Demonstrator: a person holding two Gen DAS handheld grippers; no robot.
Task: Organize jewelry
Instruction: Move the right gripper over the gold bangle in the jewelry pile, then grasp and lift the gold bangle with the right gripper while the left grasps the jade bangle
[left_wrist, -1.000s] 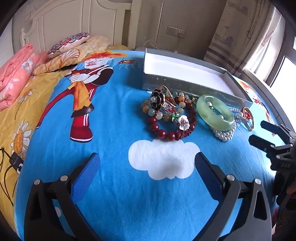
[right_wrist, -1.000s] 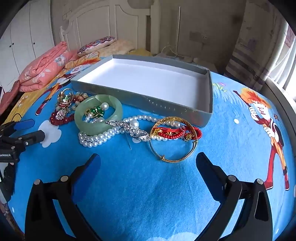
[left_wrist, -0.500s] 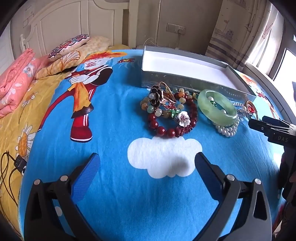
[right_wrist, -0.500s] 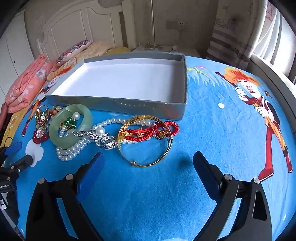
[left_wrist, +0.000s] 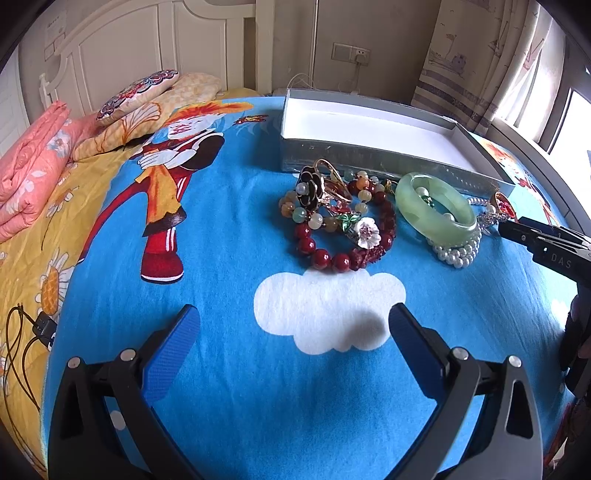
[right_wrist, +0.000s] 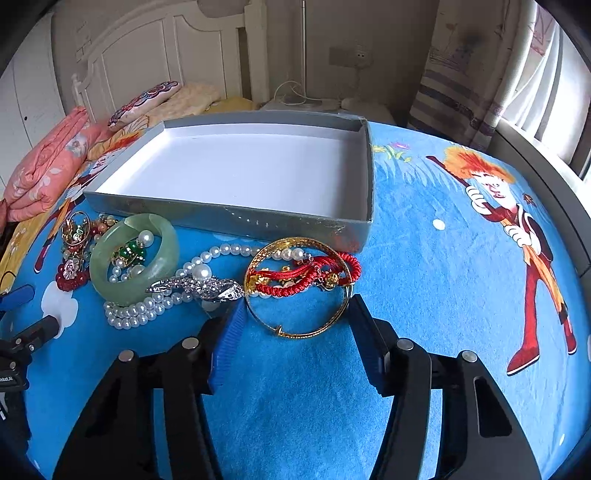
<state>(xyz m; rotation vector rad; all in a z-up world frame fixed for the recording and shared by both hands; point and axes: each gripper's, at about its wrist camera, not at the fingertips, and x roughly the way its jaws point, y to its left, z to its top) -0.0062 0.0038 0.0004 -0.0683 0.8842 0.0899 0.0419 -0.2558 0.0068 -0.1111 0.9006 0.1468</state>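
Readable writing: "DAS" in pale letters on the right gripper's (left_wrist: 546, 242) black body, seen at the right edge of the left view; a few more letters on the left gripper's body at the left edge of the right view, cut off and too small to read.

Left gripper (left_wrist: 293, 334): blue-padded fingers (left_wrist: 173, 354) spread wide, empty, over a white cloud on the blue bedspread (left_wrist: 229, 221), short of the jewelry.

Beyond, left to right along the near wall of the empty grey box (right_wrist: 236, 221): red bead bracelet (left_wrist: 325, 254), jade bangle (right_wrist: 131, 258) over a pearl strand (right_wrist: 147, 310), silver brooch (right_wrist: 199, 288), gold bangle (right_wrist: 299, 284) crossed by red cord (right_wrist: 314, 275).

Right gripper (right_wrist: 295, 314): fingers (right_wrist: 231, 332) partly closed, one either side of the gold bangle's near rim, just beside it; contact unclear.
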